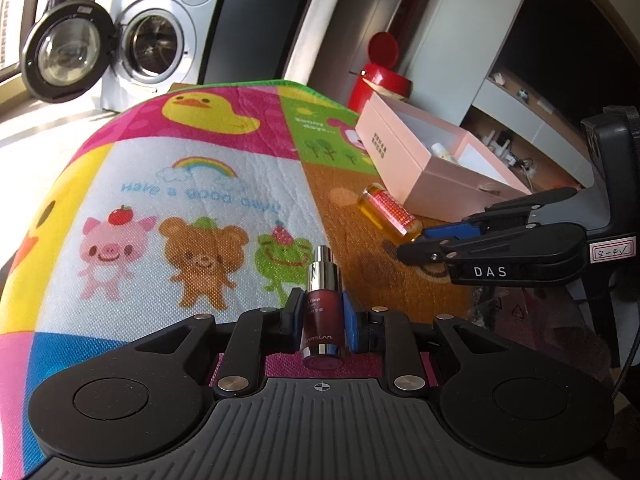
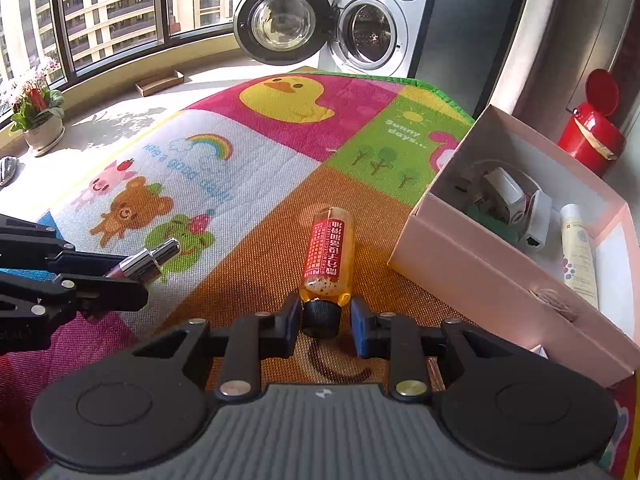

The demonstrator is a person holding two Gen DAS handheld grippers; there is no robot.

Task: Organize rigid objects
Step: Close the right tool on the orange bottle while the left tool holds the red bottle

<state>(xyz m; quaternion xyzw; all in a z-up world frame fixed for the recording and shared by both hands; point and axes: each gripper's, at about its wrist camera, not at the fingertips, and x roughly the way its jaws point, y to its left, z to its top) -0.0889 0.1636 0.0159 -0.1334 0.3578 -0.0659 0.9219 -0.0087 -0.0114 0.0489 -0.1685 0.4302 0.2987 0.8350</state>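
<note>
My left gripper (image 1: 322,316) is shut on a dark red serum bottle (image 1: 322,320) with a silver pump top, held over the cartoon play mat (image 1: 180,184); it also shows in the right wrist view (image 2: 140,265). My right gripper (image 2: 323,318) is open, its fingers either side of the black cap of an amber bottle with a red label (image 2: 329,256) lying on the mat. In the left wrist view the amber bottle (image 1: 390,210) lies just ahead of the right gripper (image 1: 416,242). An open pink box (image 2: 516,276) stands to the right, holding a white charger (image 2: 506,196) and a cream tube (image 2: 578,252).
A washing machine (image 2: 376,28) with its door open stands beyond the mat. A red bin (image 2: 592,136) stands behind the pink box. A potted plant (image 2: 38,120) sits by the window at left. A flat cardboard tray (image 2: 160,82) lies on the floor.
</note>
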